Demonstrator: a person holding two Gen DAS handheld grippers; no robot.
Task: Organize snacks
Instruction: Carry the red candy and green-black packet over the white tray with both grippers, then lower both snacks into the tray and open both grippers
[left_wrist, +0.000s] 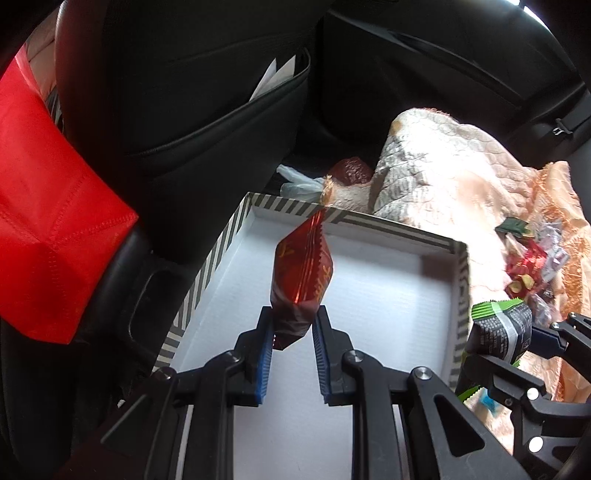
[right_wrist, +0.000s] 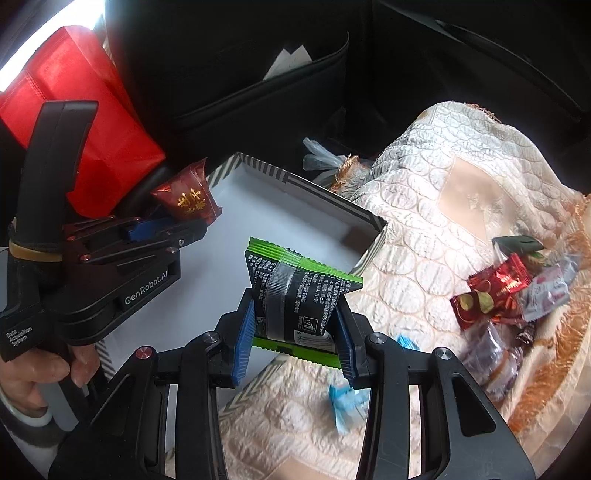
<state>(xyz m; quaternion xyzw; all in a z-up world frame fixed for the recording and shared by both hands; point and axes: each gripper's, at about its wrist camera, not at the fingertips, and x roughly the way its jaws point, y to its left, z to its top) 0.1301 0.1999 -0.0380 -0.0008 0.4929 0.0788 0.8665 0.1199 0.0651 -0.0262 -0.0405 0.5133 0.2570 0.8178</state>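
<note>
Striped box (left_wrist: 369, 295): open, directly below left gripper (left_wrist: 291, 325), clenched on red snack (left_wrist: 301, 273), long axis upright. Right gripper (right_wrist: 295, 321), clenched on green-black packet (right_wrist: 295, 291), hangs at the box's edge.

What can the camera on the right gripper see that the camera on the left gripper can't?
Only the right wrist view shows the hand holding the left gripper, and a little blue wrapper lying on the quilt.

Only the left wrist view shows a dark red bag on the floor behind the box.

Both show the striped box, empty inside, the left gripper shut on a red snack, the right gripper shut on a black and green snack, the red bag, and the snack pile on the quilt.
</note>
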